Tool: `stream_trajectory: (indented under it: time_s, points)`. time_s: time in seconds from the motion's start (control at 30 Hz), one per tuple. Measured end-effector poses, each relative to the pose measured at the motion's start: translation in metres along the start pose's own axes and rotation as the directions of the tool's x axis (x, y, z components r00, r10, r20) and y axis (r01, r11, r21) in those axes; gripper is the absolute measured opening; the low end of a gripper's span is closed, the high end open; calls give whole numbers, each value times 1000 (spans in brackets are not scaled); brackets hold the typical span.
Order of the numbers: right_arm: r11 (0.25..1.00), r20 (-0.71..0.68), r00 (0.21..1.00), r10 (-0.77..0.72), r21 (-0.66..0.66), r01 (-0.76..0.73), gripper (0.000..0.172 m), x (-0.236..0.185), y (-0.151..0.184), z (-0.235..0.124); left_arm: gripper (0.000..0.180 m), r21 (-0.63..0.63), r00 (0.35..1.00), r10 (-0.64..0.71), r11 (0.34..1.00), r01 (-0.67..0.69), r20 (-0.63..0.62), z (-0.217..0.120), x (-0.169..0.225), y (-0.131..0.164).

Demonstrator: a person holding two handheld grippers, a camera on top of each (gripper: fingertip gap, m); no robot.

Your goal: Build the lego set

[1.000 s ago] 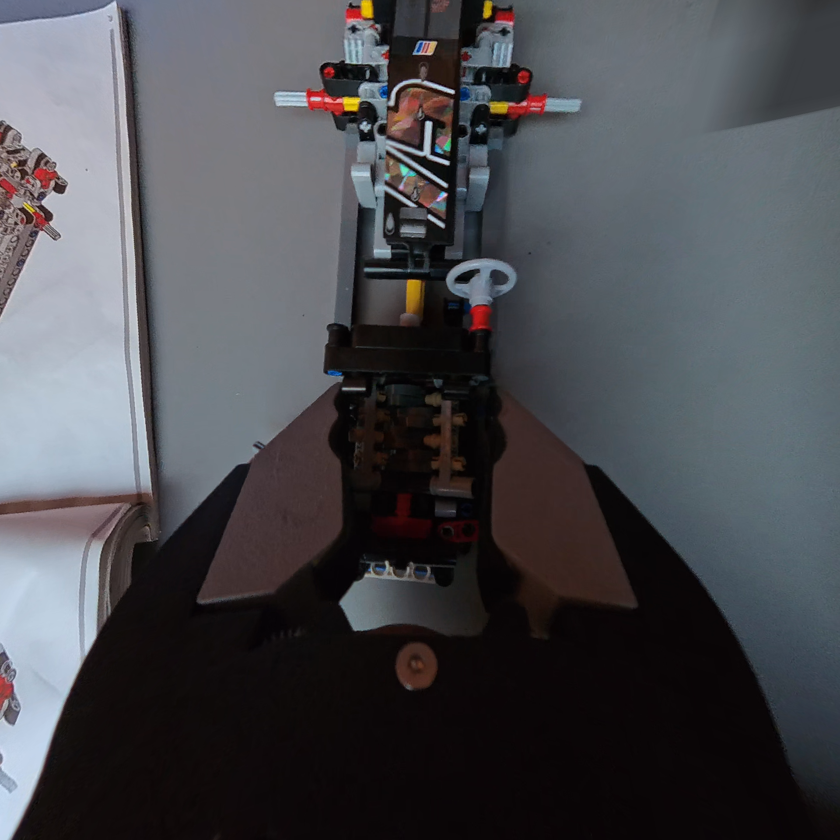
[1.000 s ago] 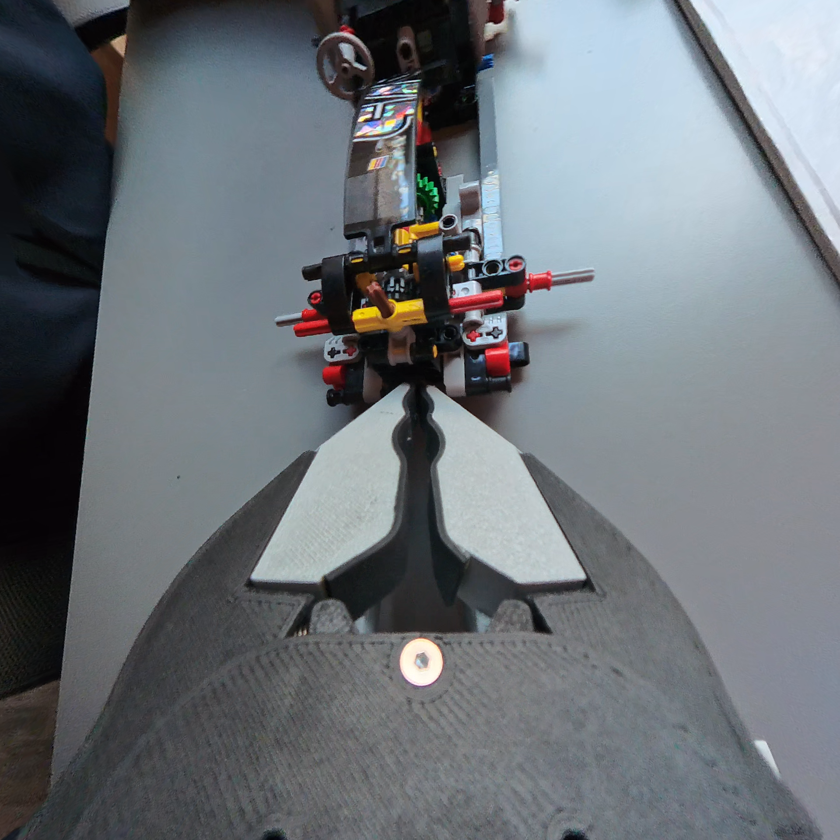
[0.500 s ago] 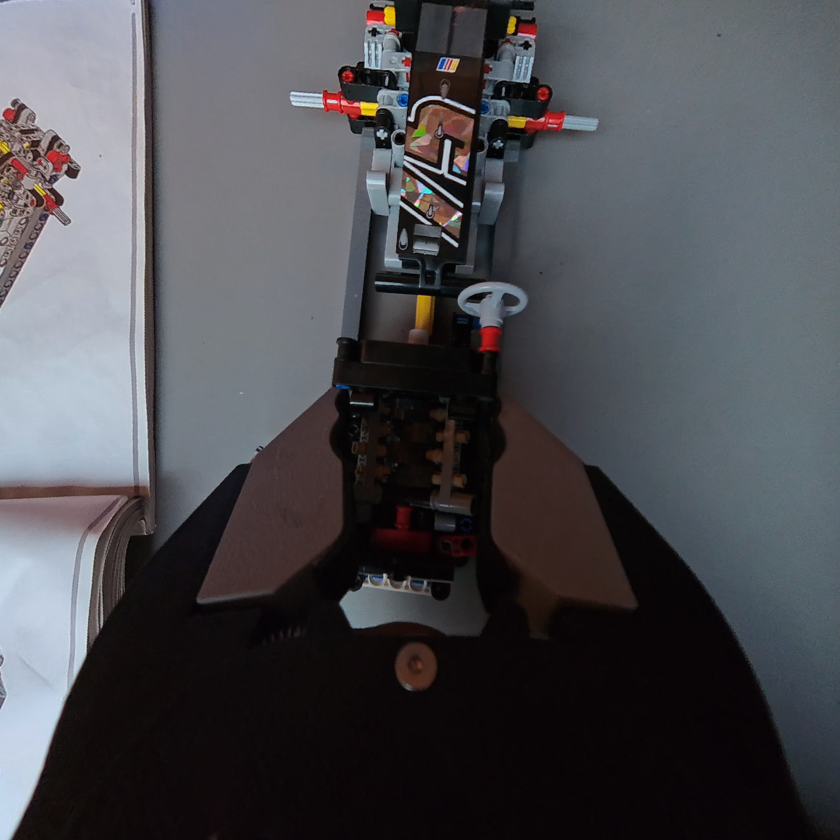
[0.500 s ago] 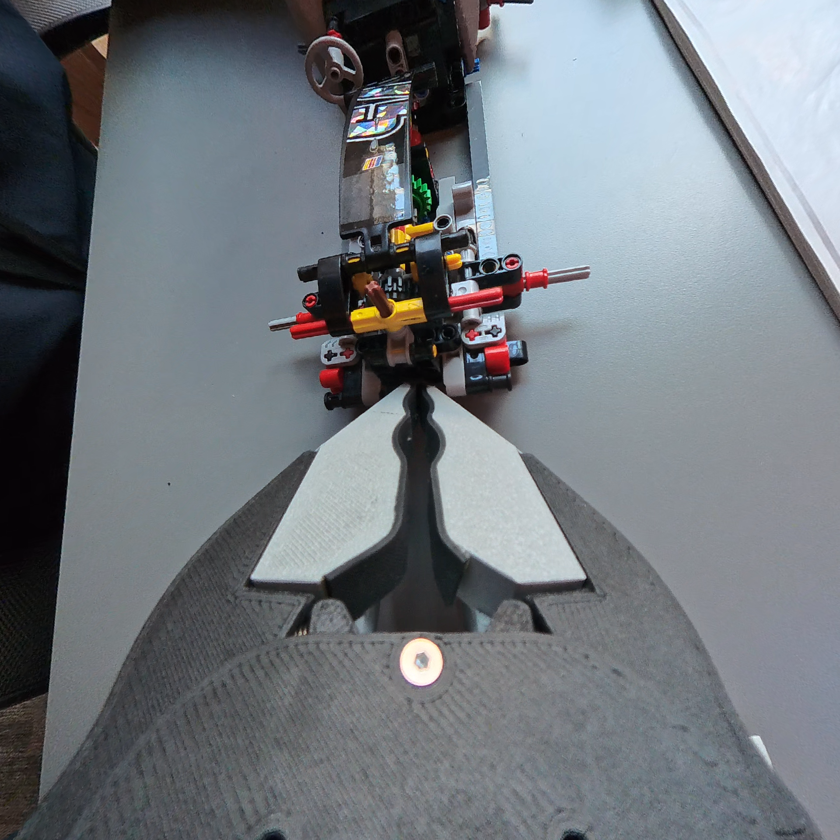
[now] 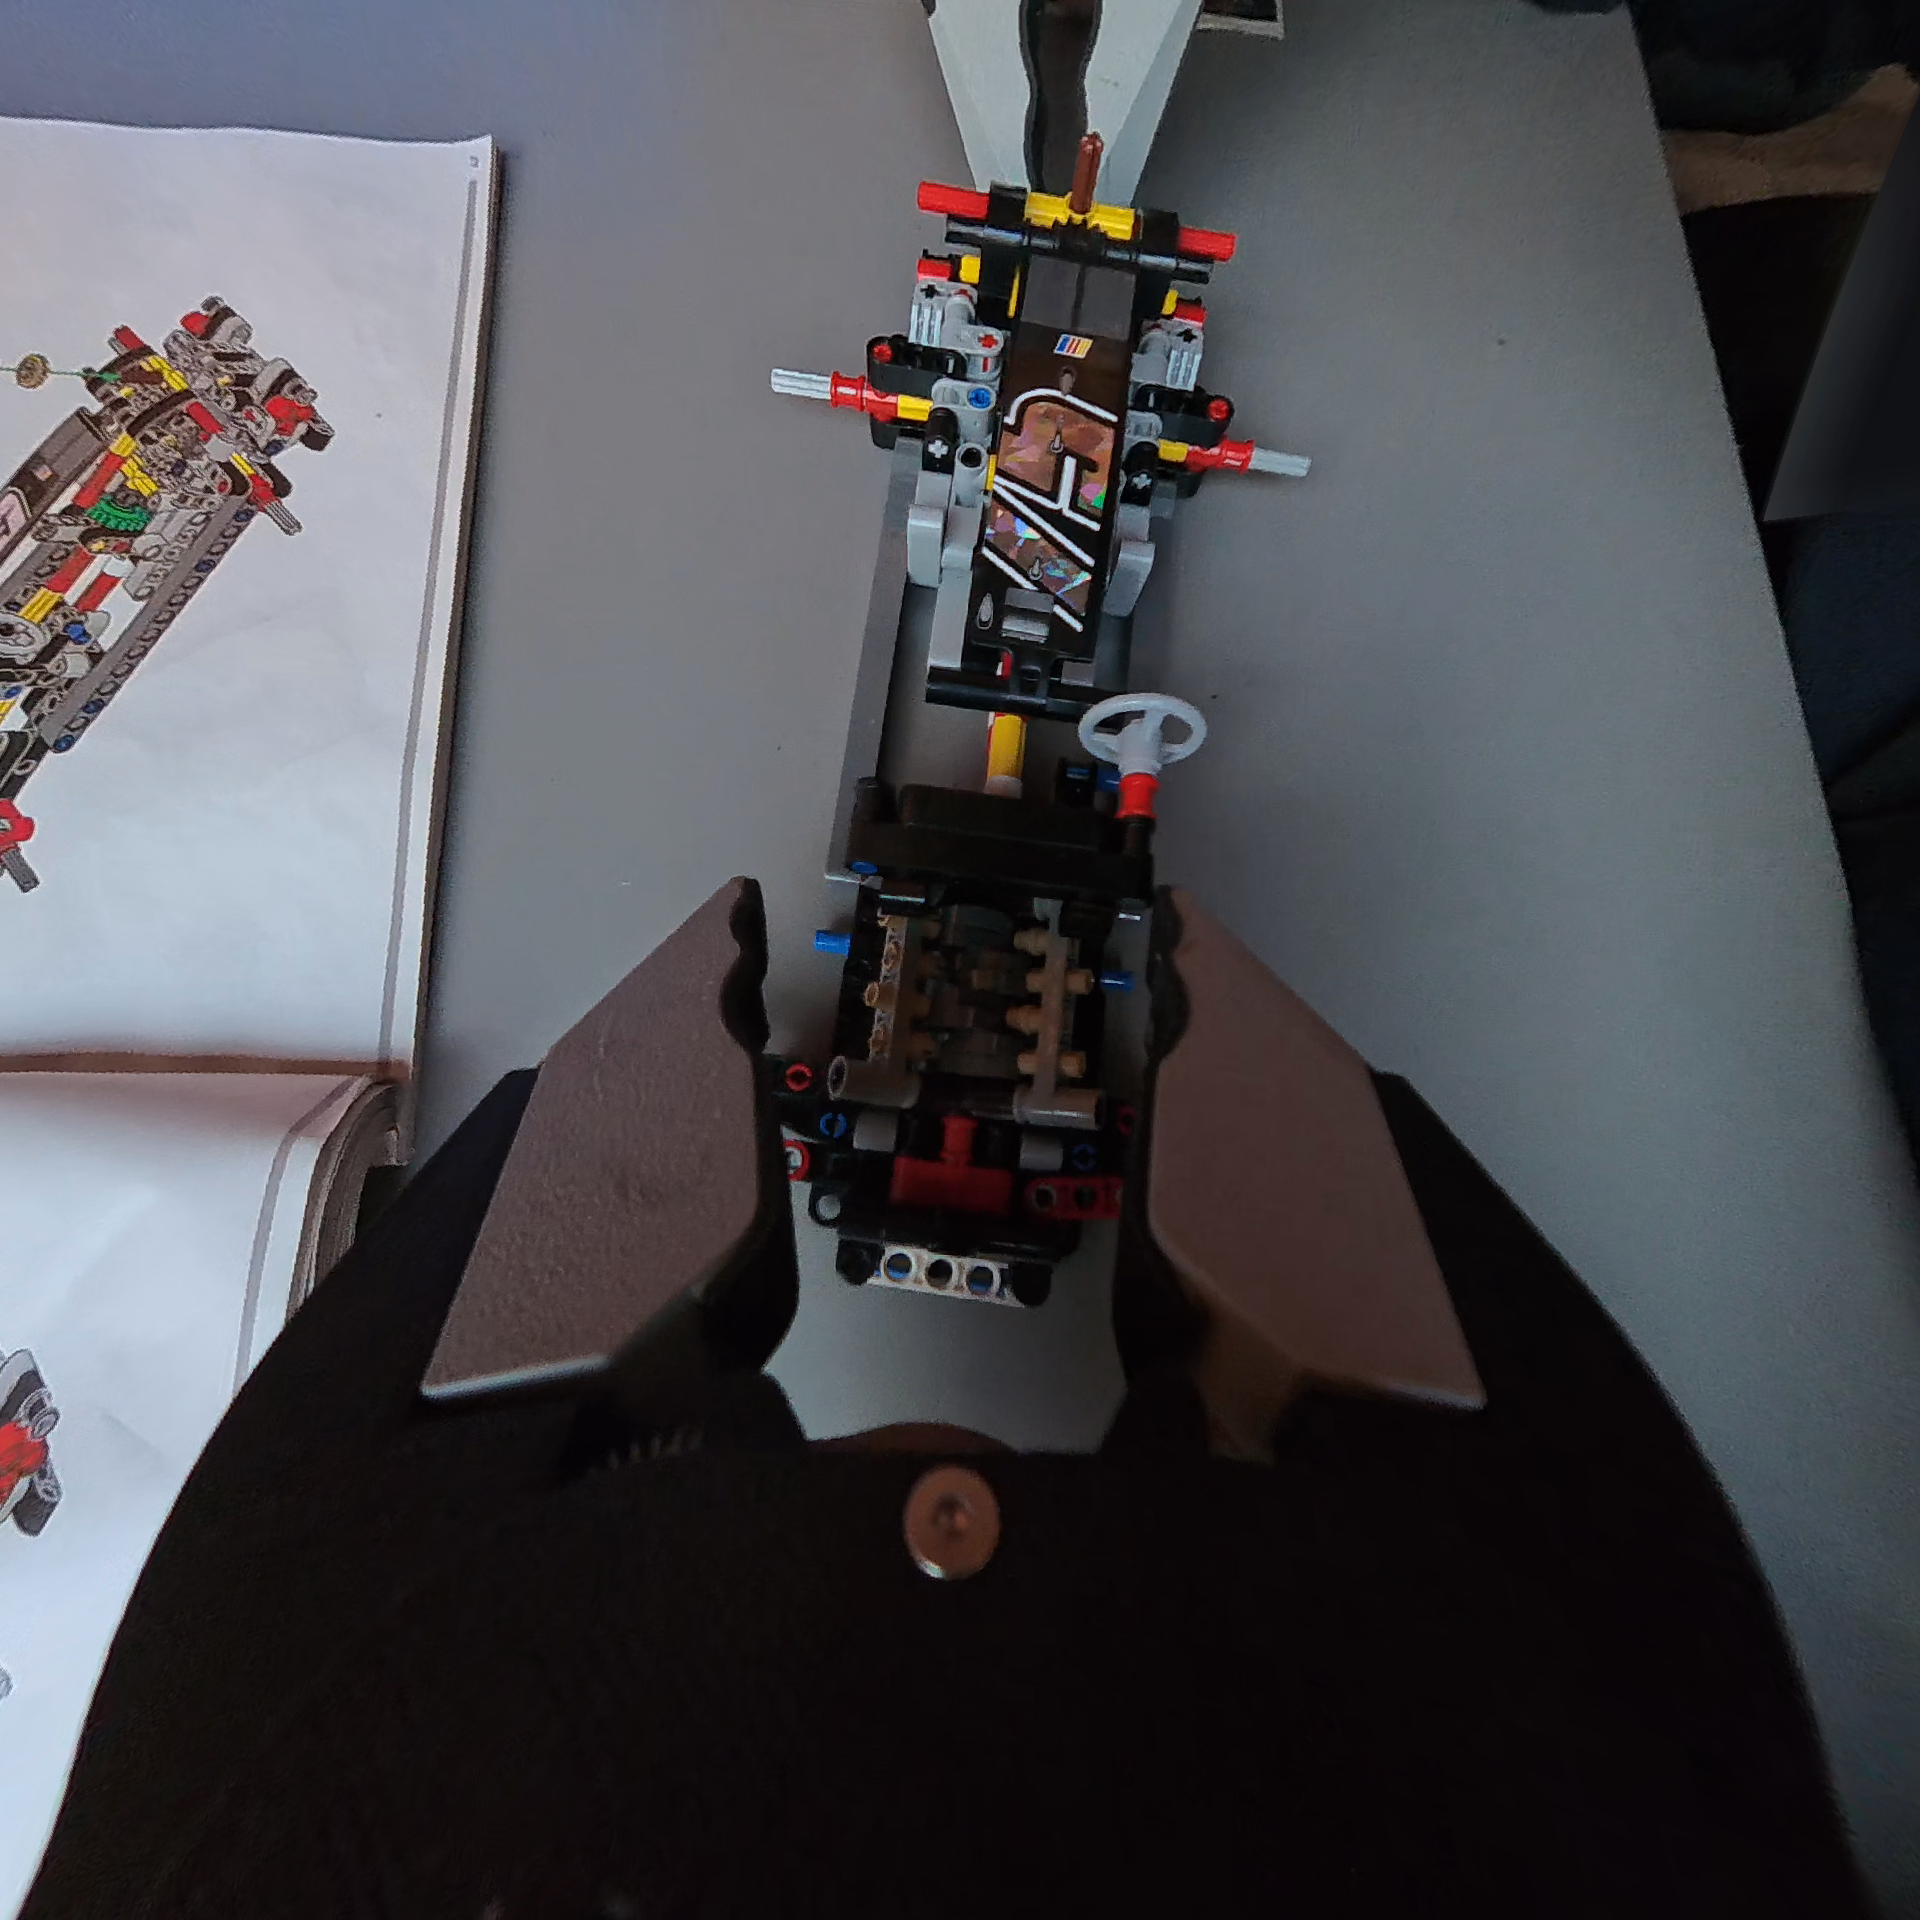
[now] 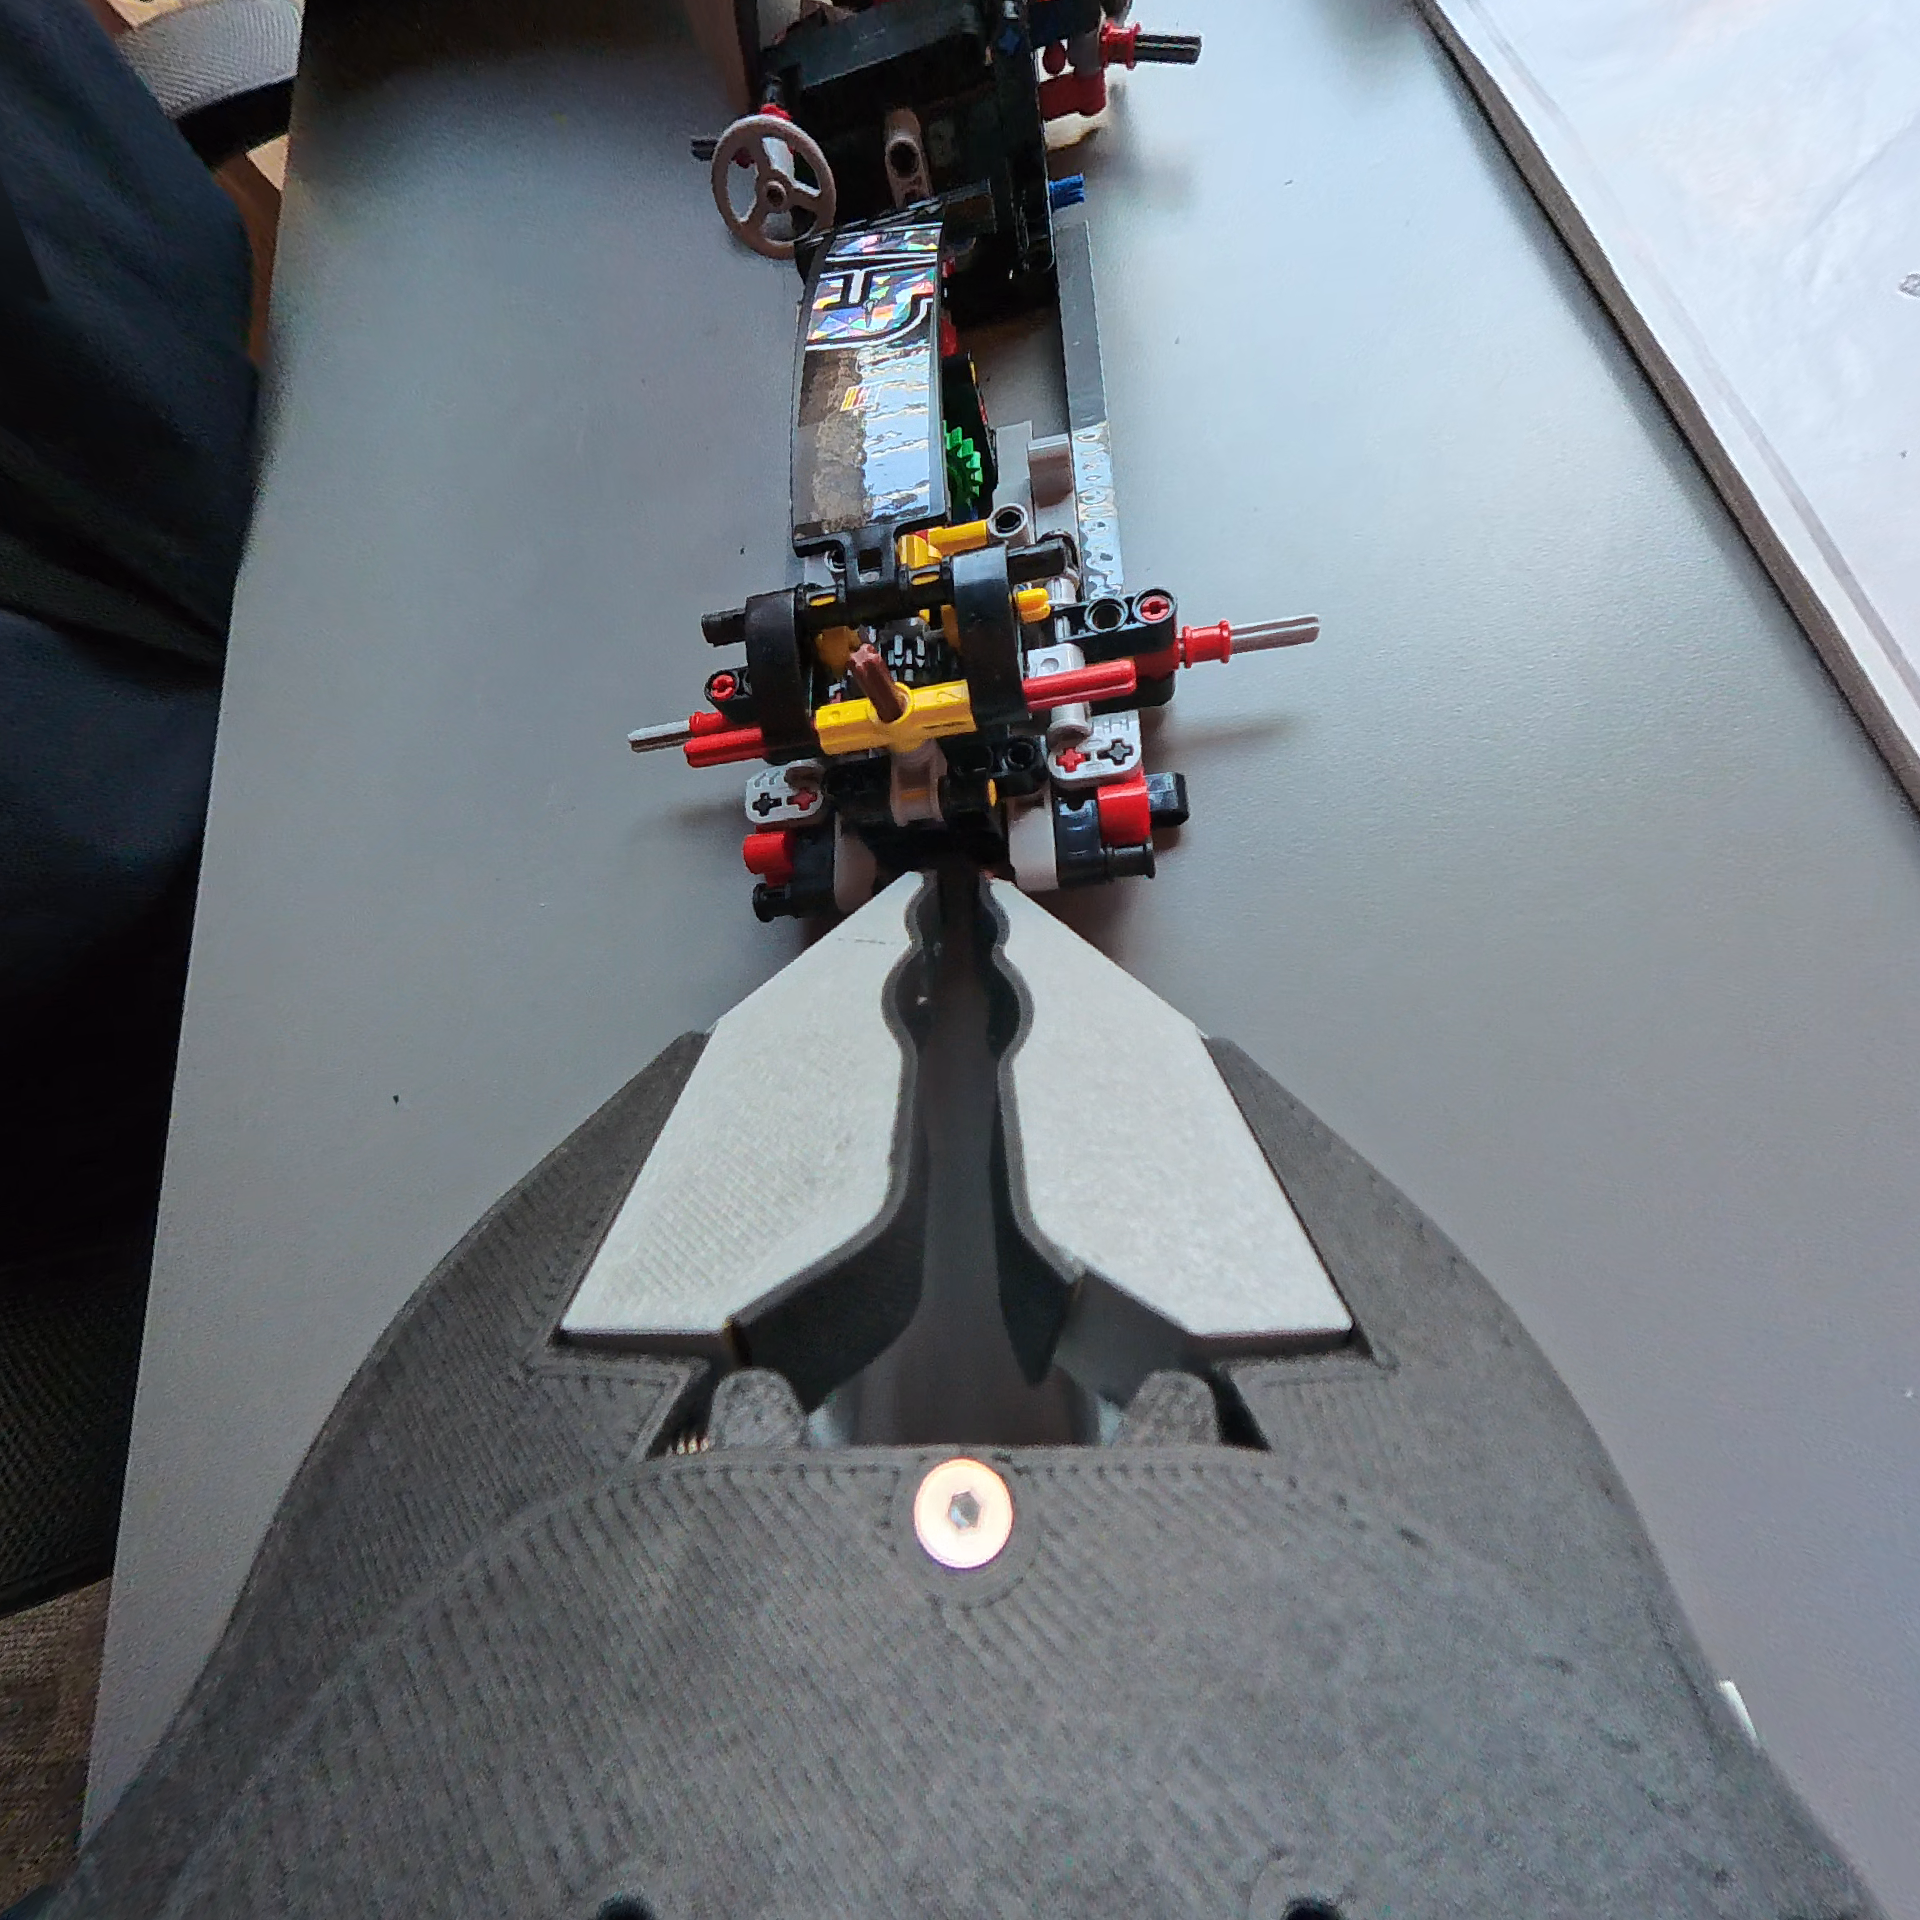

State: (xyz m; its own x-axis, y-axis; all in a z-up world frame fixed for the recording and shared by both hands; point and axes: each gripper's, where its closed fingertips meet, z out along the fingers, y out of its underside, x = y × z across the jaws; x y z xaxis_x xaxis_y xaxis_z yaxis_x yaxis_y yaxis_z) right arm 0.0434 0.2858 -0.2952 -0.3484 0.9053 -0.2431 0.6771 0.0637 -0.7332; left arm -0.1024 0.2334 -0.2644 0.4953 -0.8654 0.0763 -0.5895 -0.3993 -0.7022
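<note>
A long brick-built car chassis (image 5: 1023,727) is laid flat on the grey table (image 5: 1455,831), running from 6 to 12 o'clock in the left wrist view. Its near end, a block with tan pins and a red piece, is set between the fingers of the left gripper (image 5: 956,997), which are spread wide; a strip of table is seen between the finger at 9 o'clock (image 5: 665,1091) and the chassis side, so nothing is clamped, and on the 3 o'clock side contact cannot be told. A pale steering wheel (image 5: 1141,727) is seen on the chassis just past the fingertips, toward 1 o'clock. A black panel with a shiny sticker (image 5: 1049,488) is carried further up; its markings are not readable as words. An open instruction booklet (image 5: 208,623) with a coloured drawing of the model is laid at 9 o'clock, well apart from the chassis. The right gripper (image 6: 956,894) is met at the far end: its fingers are drawn almost together with only a thin dark slit between them, tips placed just at the chassis end, under a yellow connector (image 6: 899,717) with a brown pin. Whether anything is pinched there cannot be told. No brand name can be read.
</note>
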Motion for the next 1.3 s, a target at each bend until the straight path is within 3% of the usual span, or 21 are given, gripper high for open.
stream_trajectory:
  time_s: [0.53, 0.7, 0.77, 0.87, 0.9, 1.03, 1.13, 1.2, 1.3]
  points:
    - [1000, -40, 999, -16, 24, 17, 7, 6, -2, -5, 70, -7, 1000, 9, 1000, -9, 11, -10, -1, 0]
    - [998, -105, 994, -25, 51, 31, 19, 16, -5, -16, 71, 2, 1000, -1, 1000, 1, 2, -8, 1, -2]
    - [991, -141, 990, -30, 127, 48, 25, 18, -17, -29, 76, -27, 1000, -12, 1000, 11, -2, -2, 1, 3]
    - [926, -97, 994, -42, 369, 75, 36, -3, -70, -47, 78, -31, 999, -14, 999, 13, -33, 7, 7, 3]
    - [916, -76, 995, -68, 390, 93, 39, -15, -85, -43, 79, -44, 1000, -11, 999, 9, -30, 10, 8, 4]
    - [964, -164, 967, -196, 146, 220, 49, -27, -99, 14, 74, -62, 1000, 14, 998, -16, -26, 17, 12, 4]
    - [973, -190, 955, -229, -37, 226, 50, -15, -92, 44, 65, -82, 999, 39, 996, -39, 8, 17, 9, 6]
    - [964, -199, 944, -265, -86, 253, 27, -12, -93, 47, 64, -72, 999, 39, 997, -39, 7, 20, 10, 5]
    - [959, -183, 944, -274, -132, 252, 23, -7, -92, 49, 64, -63, 999, 54, 997, -54, 6, 24, 13, 2]
